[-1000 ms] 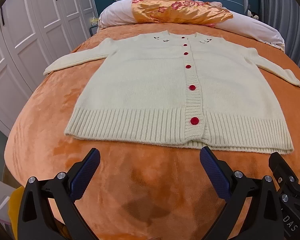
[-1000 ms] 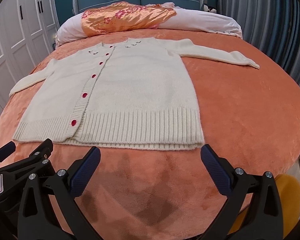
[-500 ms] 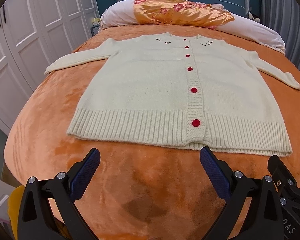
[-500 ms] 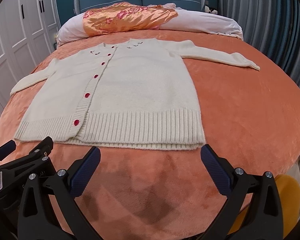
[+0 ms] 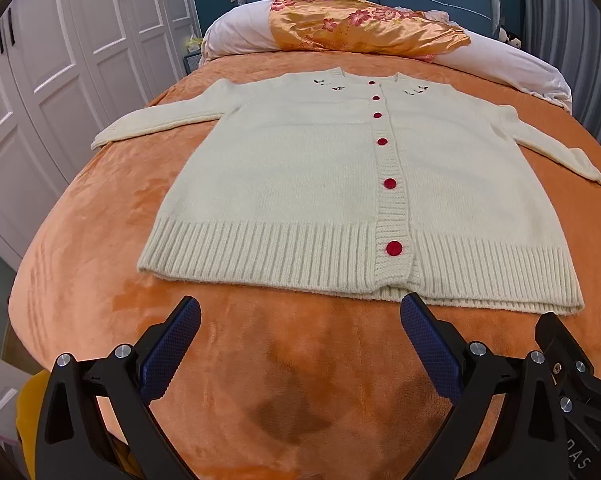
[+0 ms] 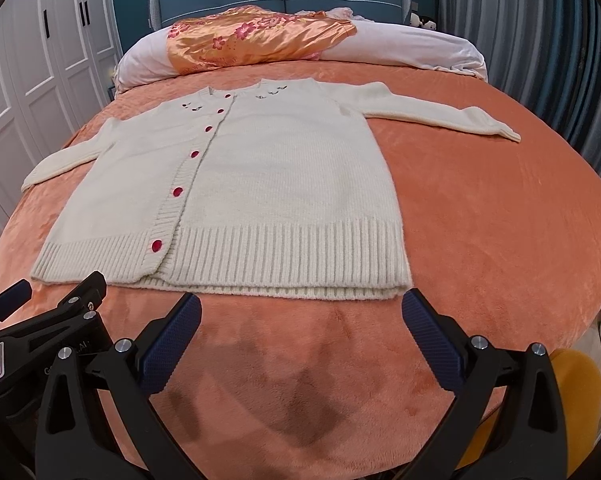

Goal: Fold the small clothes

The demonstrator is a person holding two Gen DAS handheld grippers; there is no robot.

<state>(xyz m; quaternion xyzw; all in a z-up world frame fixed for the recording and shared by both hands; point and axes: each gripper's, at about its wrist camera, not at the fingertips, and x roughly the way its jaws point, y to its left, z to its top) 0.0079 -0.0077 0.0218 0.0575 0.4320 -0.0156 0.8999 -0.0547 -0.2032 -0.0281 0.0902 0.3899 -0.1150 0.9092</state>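
A cream cardigan (image 5: 340, 184) with red buttons lies flat and face up in the middle of the orange bed (image 5: 100, 280), collar toward the pillow end, ribbed hem toward the foot edge, both sleeves spread out toward the side edges. Its long axis runs away from the grippers, head to foot.

The left gripper (image 5: 300, 344) and the right gripper (image 6: 300, 340) hover side by side over the foot edge, each with its jaws spread wide and holding nothing. The hem lies straight ahead of both, close but not touching. The left sits nearer the hem's left half and left sleeve; the right faces the right half.

The left wrist view shows the left cuff (image 5: 100, 142) close up; the right wrist view shows the whole right sleeve (image 6: 440, 116) out to its cuff.
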